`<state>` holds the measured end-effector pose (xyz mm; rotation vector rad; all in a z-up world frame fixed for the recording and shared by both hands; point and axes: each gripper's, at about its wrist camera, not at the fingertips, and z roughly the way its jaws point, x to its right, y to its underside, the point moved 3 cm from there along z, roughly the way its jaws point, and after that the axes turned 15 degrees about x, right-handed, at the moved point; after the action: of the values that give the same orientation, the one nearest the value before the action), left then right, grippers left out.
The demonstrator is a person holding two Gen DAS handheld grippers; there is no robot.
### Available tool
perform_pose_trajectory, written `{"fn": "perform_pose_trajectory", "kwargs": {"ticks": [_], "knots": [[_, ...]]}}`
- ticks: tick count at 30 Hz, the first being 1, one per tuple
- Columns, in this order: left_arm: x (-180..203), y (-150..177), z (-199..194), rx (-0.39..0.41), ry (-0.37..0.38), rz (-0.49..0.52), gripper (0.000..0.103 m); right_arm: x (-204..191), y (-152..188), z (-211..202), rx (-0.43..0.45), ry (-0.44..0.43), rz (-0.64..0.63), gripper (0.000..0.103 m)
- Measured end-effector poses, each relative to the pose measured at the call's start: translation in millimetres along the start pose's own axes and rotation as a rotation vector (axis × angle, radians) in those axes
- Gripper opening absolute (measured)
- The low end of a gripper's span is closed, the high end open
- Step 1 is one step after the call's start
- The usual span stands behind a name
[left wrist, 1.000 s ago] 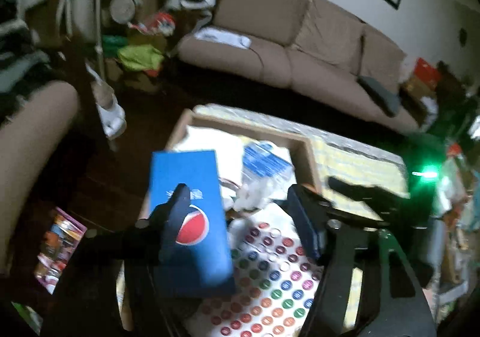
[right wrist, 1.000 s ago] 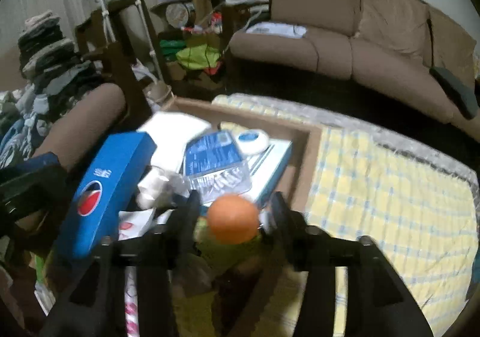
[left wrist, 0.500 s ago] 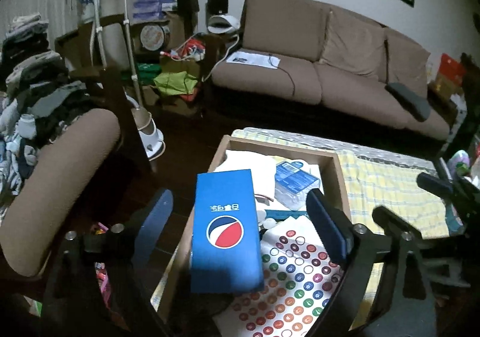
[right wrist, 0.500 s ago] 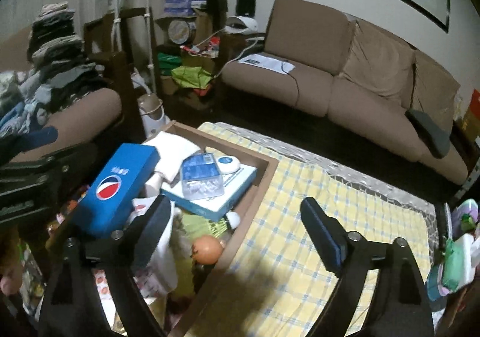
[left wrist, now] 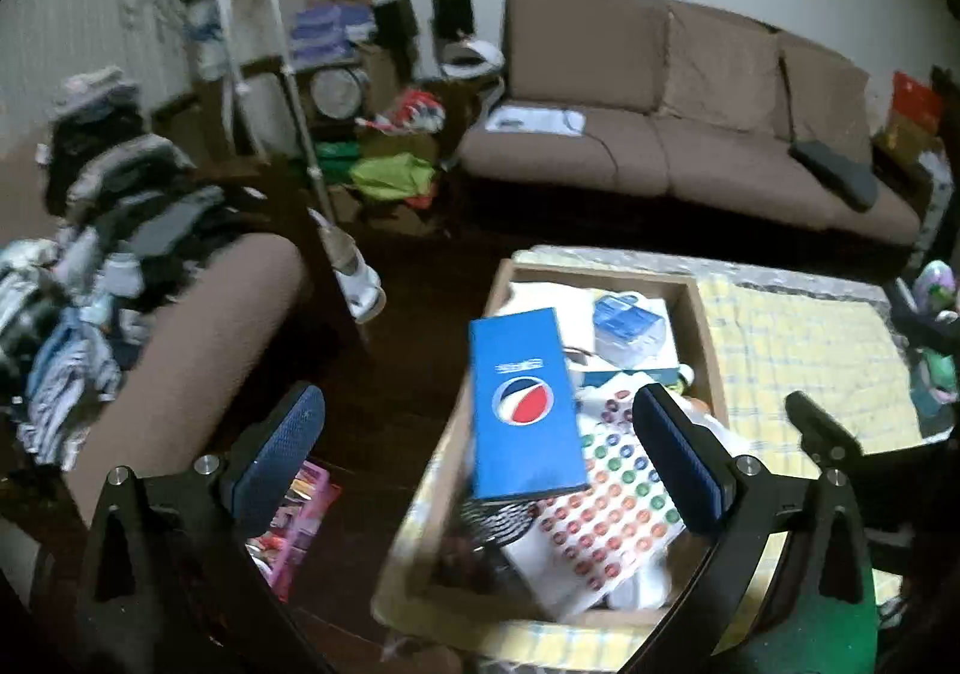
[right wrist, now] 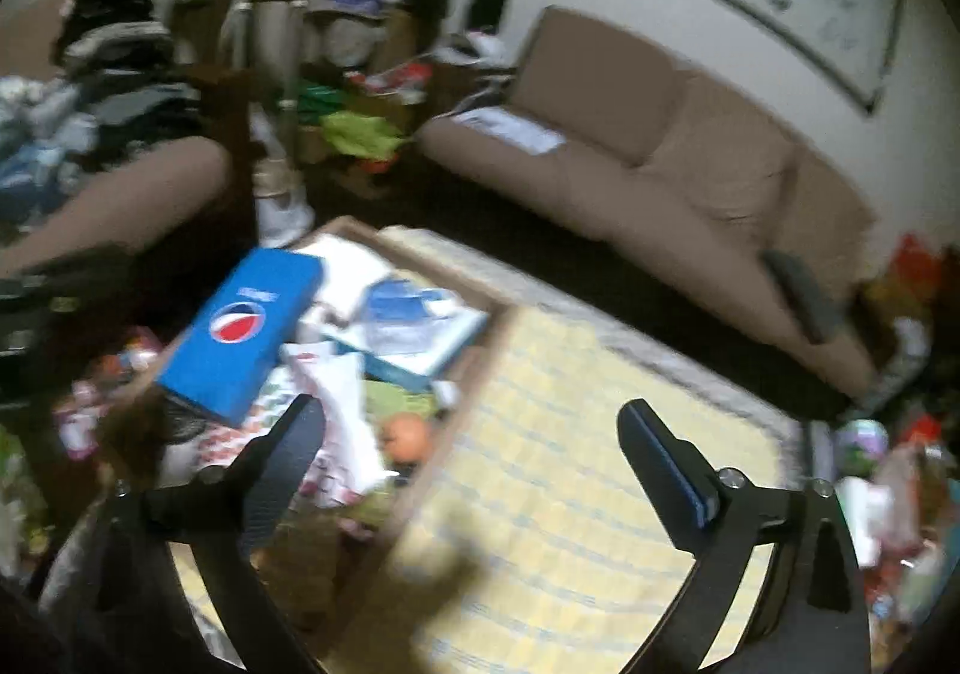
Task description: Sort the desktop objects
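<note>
Left wrist view is filled in its middle by a blue box [left wrist: 525,404] with a round red, white and blue logo, which is laid on top of the other things in a shallow wooden tray [left wrist: 711,338]. Under the box a sheet of coloured round stickers [left wrist: 618,500] is seen, and behind it a clear packet with a blue label [left wrist: 627,323] is resting on white papers. The tray is placed at the left end of a table covered with a yellow checked cloth [left wrist: 798,350].

The left gripper [left wrist: 480,452] is held above the tray with its two fingers spread wide; nothing is gripped between them, and the blue box is seen in the gap (lower down, not touched by the pads).

From the right wrist view, which is rather blurred, the same blue box [right wrist: 243,335] is seen tilted at the left side of the tray, and an orange ball [right wrist: 408,434] is lying in the tray near its right wall. The right gripper [right wrist: 471,470] is also spread wide and empty, and it is held over the border between tray and cloth.

Further out, a brown sofa [left wrist: 678,134] is standing against the wall, and a pile of clothes [left wrist: 108,206] is heaped on an armchair at the left.
</note>
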<state>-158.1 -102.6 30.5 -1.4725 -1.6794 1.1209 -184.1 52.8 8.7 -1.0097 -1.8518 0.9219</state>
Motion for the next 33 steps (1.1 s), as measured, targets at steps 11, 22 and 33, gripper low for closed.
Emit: {"fn": "perform_pose_trajectory", "kwargs": {"ticks": [11,22,33], "knots": [[9.9,-4.4,-17.3,-0.004,0.112,-0.014,0.103,-2.9,-10.3,-35.8,0.068,-0.037,0.043,0.103],[10.2,-17.0,-76.9,0.156,0.189,-0.101,0.103,1.3,-24.2,-60.4,-0.015,-0.036,0.102,0.103],[19.9,-20.7,-76.2,-0.02,0.3,-0.122,0.103,-17.0,-27.5,-72.7,-0.089,-0.112,0.131,0.103]]}}
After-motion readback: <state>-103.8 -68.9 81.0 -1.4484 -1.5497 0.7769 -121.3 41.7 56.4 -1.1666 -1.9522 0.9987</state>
